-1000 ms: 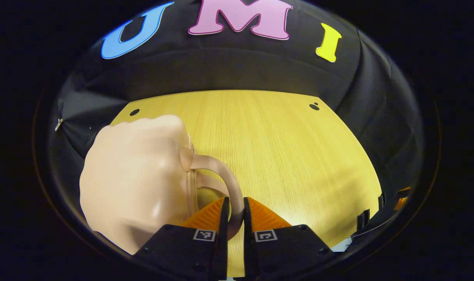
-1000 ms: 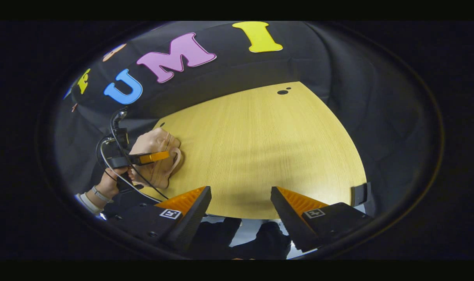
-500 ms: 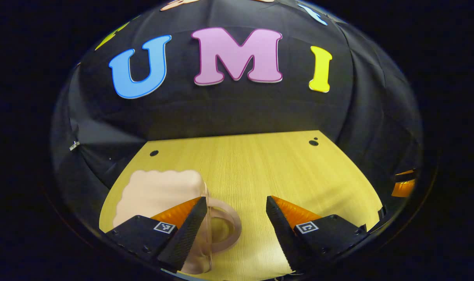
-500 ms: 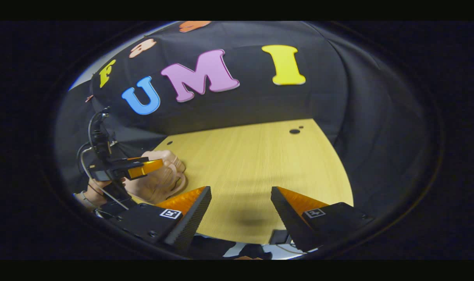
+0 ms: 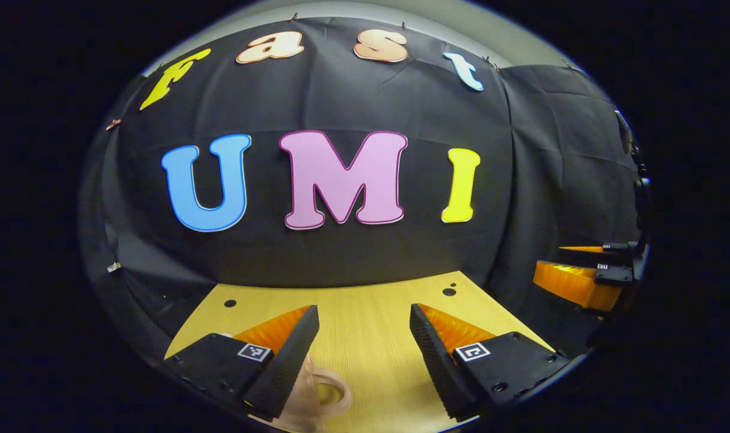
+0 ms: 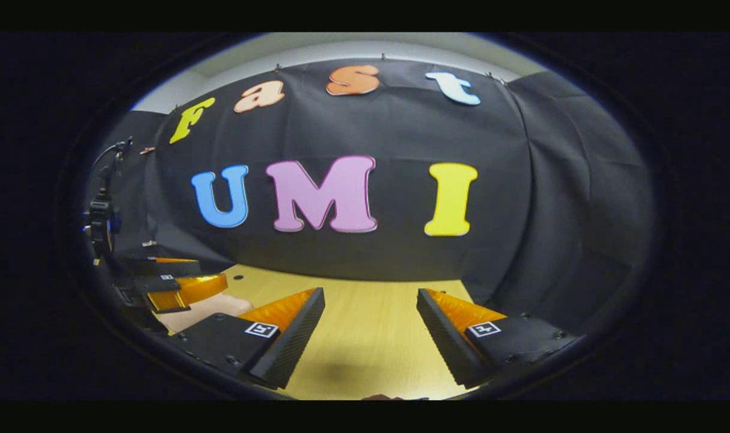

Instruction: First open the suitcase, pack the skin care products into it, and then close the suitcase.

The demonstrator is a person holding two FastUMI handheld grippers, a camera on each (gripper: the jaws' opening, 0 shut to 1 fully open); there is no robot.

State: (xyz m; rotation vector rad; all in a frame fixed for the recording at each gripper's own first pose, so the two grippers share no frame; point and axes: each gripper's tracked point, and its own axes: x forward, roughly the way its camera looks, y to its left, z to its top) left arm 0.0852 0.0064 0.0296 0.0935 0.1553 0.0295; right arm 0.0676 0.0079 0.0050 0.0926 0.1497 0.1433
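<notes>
Wooden table (image 5: 371,337): broad, pale surface along the lower field of both views, backed by the black cloth wall. Serves as the working plane for the packing task, hence both tools poised level above its near edge and facing the wall.

Suitcase (image 5: 305,391): small, pale pink shell lying on the table at its near left. Glimpsed in the left gripper view just under and beside the left finger. Seen again in the right gripper view as a pale patch at the table's left edge, below the other tool. Lid state impossible to tell from so small a visible portion.

Left gripper (image 5: 364,310): released, fingers spread wide with bare tabletop between them, nothing clasped. Raised above the suitcase rather than touching it. Judged to be standing clear of the case, whether before a grasp or after letting go.

Right gripper (image 6: 371,291): likewise spread and empty, held over the table's right half, well apart from the suitcase. Judged idle, kept out of the left tool's way.

Carrying handle (image 5: 332,394): pink loop projecting from the shell's edge toward the table centre, lying just below the gap of the left fingers. Free, not pinched. Likely the natural purchase point for any lift or pull of the case.
</notes>
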